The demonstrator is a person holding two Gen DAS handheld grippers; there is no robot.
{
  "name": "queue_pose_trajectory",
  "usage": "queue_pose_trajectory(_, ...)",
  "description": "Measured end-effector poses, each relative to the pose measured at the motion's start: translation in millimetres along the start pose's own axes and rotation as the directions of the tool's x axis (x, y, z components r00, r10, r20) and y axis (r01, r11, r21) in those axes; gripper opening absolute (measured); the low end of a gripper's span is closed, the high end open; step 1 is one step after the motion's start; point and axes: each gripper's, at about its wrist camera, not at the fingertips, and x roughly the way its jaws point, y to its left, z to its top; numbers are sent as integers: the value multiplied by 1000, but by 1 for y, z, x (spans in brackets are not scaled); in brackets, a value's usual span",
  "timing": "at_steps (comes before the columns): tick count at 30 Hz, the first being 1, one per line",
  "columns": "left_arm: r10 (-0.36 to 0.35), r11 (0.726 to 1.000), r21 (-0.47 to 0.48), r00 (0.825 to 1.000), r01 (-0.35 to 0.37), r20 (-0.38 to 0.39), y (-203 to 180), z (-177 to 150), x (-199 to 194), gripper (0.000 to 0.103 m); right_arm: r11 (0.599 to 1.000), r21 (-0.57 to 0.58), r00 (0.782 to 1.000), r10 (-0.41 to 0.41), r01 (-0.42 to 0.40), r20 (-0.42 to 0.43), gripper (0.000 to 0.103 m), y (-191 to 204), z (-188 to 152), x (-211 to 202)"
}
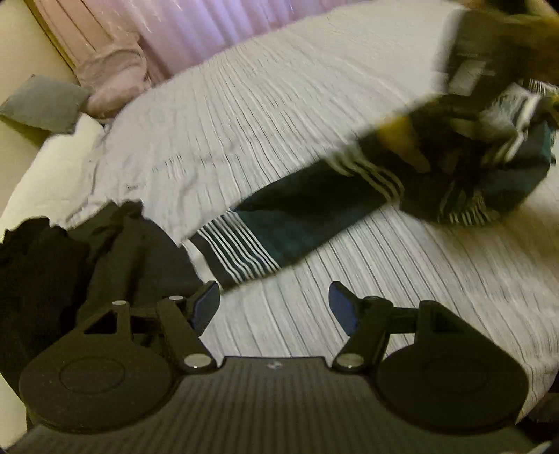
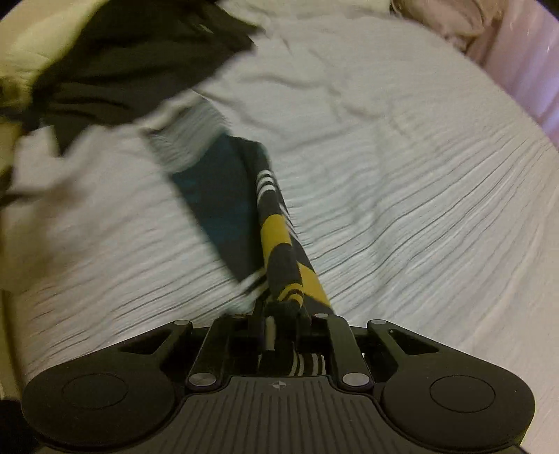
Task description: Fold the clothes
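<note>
A striped garment (image 1: 307,209) in dark navy, teal, white and yellow stretches across the white ribbed bedspread (image 1: 265,115) from lower left to upper right. My left gripper (image 1: 274,304) is open and empty, just short of the garment's white-striped end. In the right wrist view my right gripper (image 2: 283,314) is shut on a bunched yellow-and-dark part of the striped garment (image 2: 276,230), which runs taut away from it. The right gripper shows blurred at the upper right of the left wrist view (image 1: 489,115). Both views are motion-blurred.
A pile of black clothes (image 1: 70,258) lies to my left; it also shows in the right wrist view (image 2: 139,59). A grey cushion (image 1: 45,101) and pink curtains (image 1: 167,31) stand behind the bed. A white pillow (image 1: 52,167) lies at the left.
</note>
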Motion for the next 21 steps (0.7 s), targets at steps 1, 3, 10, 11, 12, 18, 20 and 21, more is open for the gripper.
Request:
queue_pose_trajectory(1,-7,1000,7,1000,7,24,3,7,-2,66,1000,-9,1000,-2,2,5,12,12,-13,-21)
queue_pose_trajectory(3,-38,999,38,996,35,75,2,25,-2,66,1000,-6,1000,-22,22,-5,11,30,-44,-64)
queue_pose_trajectory(10,-173,976,172,957,134,234,-13,91,-1,66,944,167,938,-239,286,-252,10,41,-180,-176)
queue_pose_trajectory(11,-203,967,204,947,154,249,-23,103,0,66,926,180,915,-270,332,-299,10,39,-203,-186)
queue_pose_trajectory(12,-233,956,237,937,172,261,-34,114,2,66,906,189,889,-298,378,-348,9,35,-228,-196)
queue_pose_trajectory(18,-399,851,473,869,231,294,-122,176,2,66,740,314,741,-353,594,-571,8,-6,-364,-254)
queue_pose_trajectory(20,-444,807,538,850,243,283,-155,190,6,68,695,336,707,-350,636,-614,8,-18,-403,-271)
queue_pose_trajectory(21,-463,785,567,844,248,271,-171,197,10,68,670,349,691,-345,655,-636,8,-26,-426,-280)
